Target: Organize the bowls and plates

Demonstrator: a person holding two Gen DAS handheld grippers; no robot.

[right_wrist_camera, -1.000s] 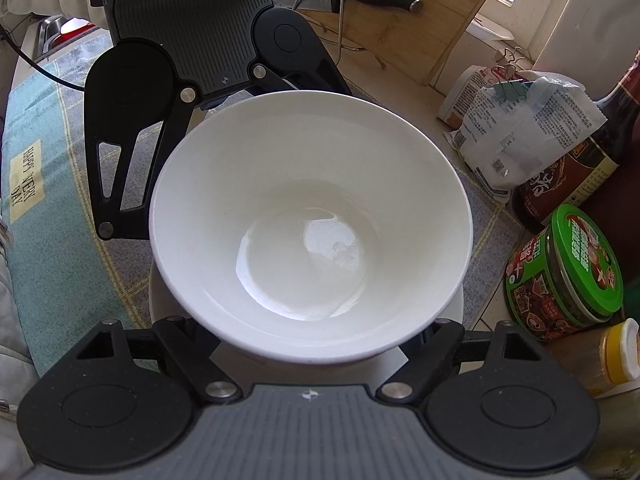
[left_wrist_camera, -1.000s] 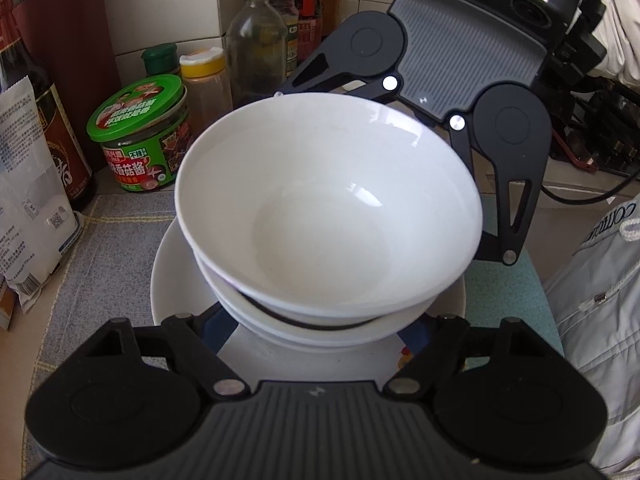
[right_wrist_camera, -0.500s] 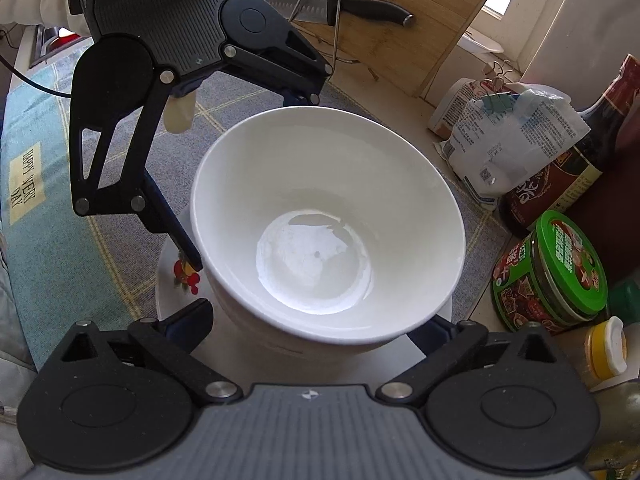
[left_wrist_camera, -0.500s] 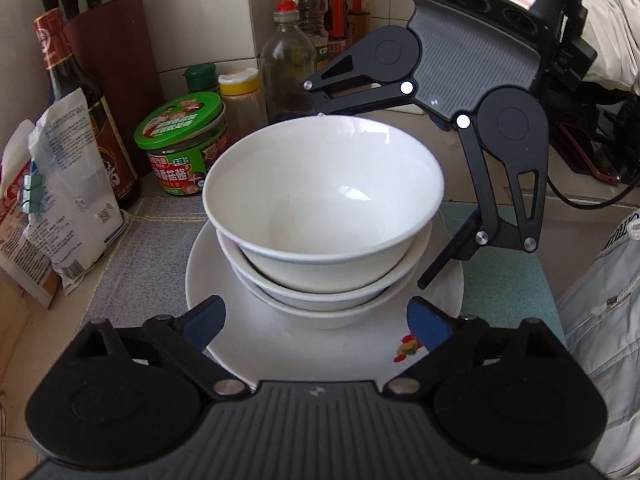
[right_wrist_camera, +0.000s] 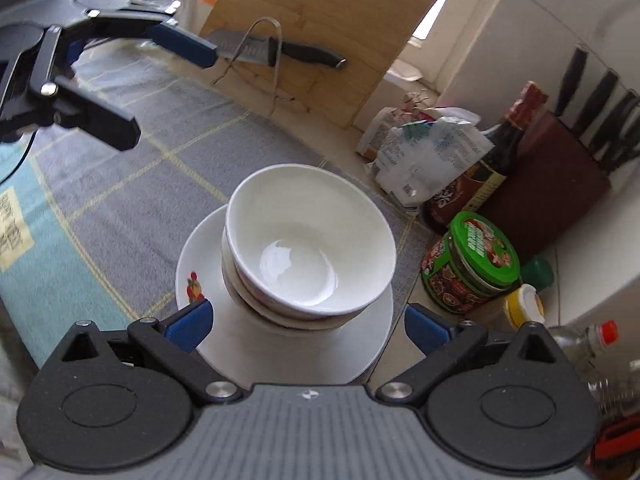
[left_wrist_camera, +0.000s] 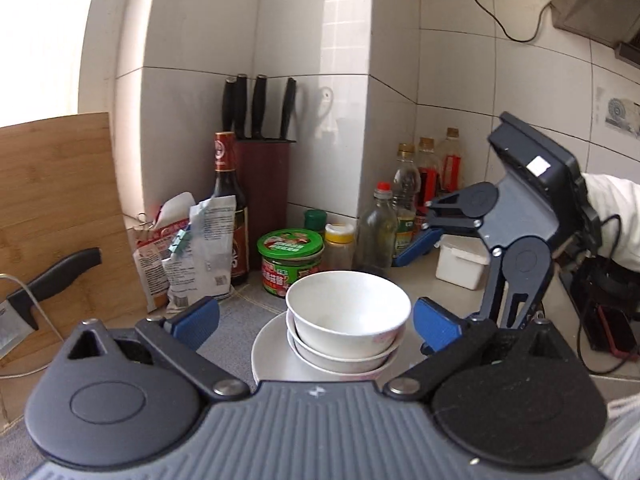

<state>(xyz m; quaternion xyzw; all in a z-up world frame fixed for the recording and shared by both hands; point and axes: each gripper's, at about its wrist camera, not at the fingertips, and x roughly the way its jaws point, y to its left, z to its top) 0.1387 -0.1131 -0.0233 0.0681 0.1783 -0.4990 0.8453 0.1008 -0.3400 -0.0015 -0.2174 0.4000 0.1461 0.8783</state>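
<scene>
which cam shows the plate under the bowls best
The right wrist view: it looks down on the plate, showing most of its rim and the red print at its edge beneath the stacked bowls. The left wrist view sees the plate low and edge-on, mostly hidden by the bowls.

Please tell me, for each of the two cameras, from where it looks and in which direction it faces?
Left wrist: sits on the left gripper, facing the tiled corner with the knife block; its open fingers and the right gripper show, with a white sleeve.
Right wrist: sits on the right gripper, looking down over the grey mat toward the cutting board; its open fingers and the left gripper show.
Shared: the stacked bowls on the plate, and the green-lidded jar.
</scene>
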